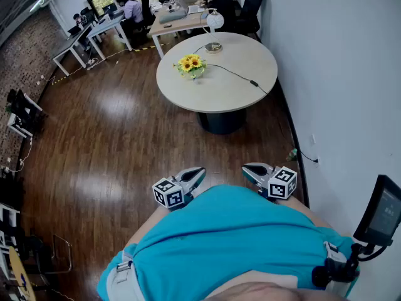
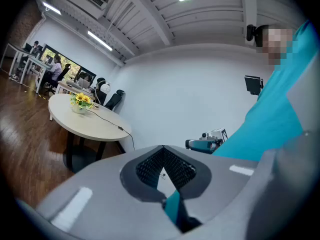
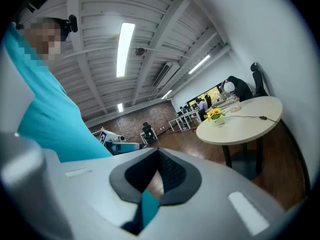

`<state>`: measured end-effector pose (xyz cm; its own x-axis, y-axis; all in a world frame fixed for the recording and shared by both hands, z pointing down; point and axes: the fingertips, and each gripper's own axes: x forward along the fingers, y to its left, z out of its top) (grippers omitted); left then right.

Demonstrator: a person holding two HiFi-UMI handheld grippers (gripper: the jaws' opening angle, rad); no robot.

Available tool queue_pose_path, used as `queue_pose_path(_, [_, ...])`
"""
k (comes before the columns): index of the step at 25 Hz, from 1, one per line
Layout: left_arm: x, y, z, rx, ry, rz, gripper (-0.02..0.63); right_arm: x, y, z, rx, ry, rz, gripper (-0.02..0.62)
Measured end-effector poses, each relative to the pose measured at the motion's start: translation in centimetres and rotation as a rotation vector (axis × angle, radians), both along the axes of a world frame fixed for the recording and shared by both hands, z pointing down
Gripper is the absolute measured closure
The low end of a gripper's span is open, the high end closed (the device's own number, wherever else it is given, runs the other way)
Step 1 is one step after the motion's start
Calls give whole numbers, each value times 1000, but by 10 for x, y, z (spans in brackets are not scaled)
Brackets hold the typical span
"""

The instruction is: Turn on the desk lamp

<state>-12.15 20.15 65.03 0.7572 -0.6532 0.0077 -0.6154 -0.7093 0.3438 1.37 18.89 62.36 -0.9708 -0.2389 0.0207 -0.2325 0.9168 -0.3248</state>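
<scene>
Left gripper (image 2: 163,148), jaws together — round table (image 2: 97,128) far left.

"How does the person hold the two tools?"

"Low, close against the front of the teal shirt (image 1: 232,237). The left gripper (image 1: 197,173) and the right gripper (image 1: 249,168) sit side by side, a little apart, tips slanting in toward each other and pointing away from the body."

"And the jaws?"

"Both pairs are closed tip to tip, each gripper clasping only itself."
</scene>
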Motion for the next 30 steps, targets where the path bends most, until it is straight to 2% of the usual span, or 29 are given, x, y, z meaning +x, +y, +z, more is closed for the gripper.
queue_pose_path(7, [46, -10, 20, 5, -7, 22, 586, 50, -8, 21, 14, -16, 34, 594])
queue_pose_path(14, [117, -23, -14, -25, -22, 76, 586, 120, -19, -11, -3, -24, 79, 594])
queue_pose_path(20, [152, -40, -20, -57, -29, 122, 586, 154, -35, -15, -32, -32, 115, 594])
queue_pose_path(25, [149, -61, -12, -71, -25, 125, 586, 153, -57, -1, -67, -18, 122, 594])
queue_pose_path(30, [107, -81, -2, -77, 1, 121, 586, 106, -77, 4, -69, 28, 103, 594])
